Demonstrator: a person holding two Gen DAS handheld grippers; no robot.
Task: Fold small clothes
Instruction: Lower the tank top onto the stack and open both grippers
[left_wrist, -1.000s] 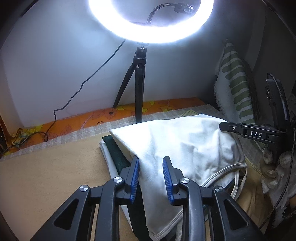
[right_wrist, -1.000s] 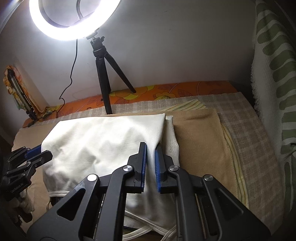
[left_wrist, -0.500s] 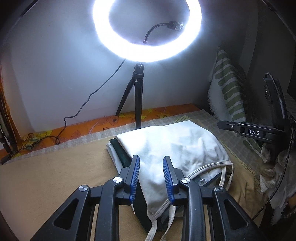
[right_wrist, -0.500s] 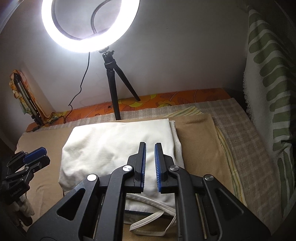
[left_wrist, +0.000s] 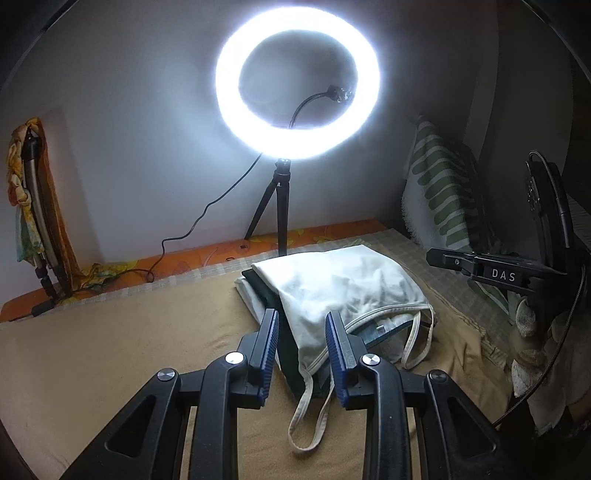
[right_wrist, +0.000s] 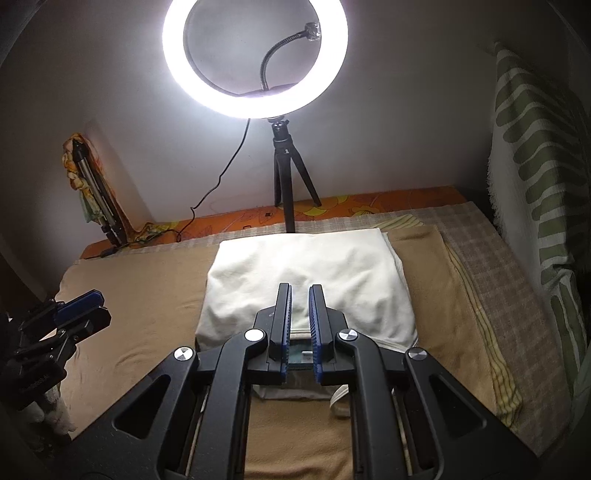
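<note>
The folded white camisole (left_wrist: 332, 284) tops a small stack of clothes on the tan blanket (left_wrist: 129, 332), in front of the ring light (left_wrist: 297, 83). The left tool (left_wrist: 301, 347) hovers wide and empty; the right tool (right_wrist: 300, 325) stands narrowly parted, gripping nothing.

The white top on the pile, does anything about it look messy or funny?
Yes. The white top lies folded on a stack of clothes, but its thin straps spill off the near edge onto the tan blanket in loose loops. Both grippers are open and hold nothing.
</note>
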